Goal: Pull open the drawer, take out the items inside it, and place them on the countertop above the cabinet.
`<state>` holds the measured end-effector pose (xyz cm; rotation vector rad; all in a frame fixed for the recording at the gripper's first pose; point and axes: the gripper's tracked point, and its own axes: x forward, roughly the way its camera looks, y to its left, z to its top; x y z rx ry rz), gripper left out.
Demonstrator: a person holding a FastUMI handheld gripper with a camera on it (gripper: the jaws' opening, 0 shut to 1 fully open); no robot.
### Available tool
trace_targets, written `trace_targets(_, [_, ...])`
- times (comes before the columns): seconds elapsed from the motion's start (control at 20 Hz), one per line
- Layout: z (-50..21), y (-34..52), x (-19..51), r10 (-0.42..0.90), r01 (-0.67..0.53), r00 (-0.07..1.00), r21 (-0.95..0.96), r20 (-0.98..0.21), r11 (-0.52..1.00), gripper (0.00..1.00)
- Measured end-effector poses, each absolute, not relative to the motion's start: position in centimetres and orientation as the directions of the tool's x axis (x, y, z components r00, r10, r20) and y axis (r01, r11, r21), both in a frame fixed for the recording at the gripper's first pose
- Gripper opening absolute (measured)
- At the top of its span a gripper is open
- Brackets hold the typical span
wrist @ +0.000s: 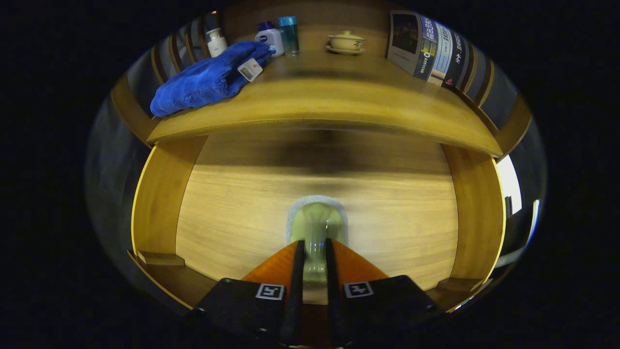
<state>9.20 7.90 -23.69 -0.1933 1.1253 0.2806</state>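
— What has your claw got?

— My gripper (315,247) is drawn in narrow, and both fingers press the sides of a pale green, glossy, rounded item (316,228). It sits between them and pokes out just past the tips. I can't tell what it is; it's blurred.

— And where's that relative to the drawer?

— Over the open wooden drawer (232,213). The light wood bottom lies right under and beyond the green item, with a side wall on each side of it.

— What's past the drawer?

— The wooden countertop (334,97), above the drawer's far edge. At its left end lies a crumpled blue plush cloth (203,80) with a small white tag. Behind the cloth stand a white pump bottle (216,41), a white jar with a dark blue lid (270,37) and a translucent blue-capped bottle (288,35). Further right along the countertop is a cream lidded teacup on its saucer (346,42), then a row of upright books (428,49).
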Motion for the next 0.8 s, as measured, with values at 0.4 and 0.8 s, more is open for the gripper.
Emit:
trace_targets(0.4, [-19.1, 7.6, 8.6, 0.133, -0.313, 0.429, -0.009, -0.893, 0.95, 0.25])
trace_targets(0.8, [-11.7, 7.4, 8.6, 0.157, -0.324, 0.473, -0.005, -0.867, 0.946, 0.25])
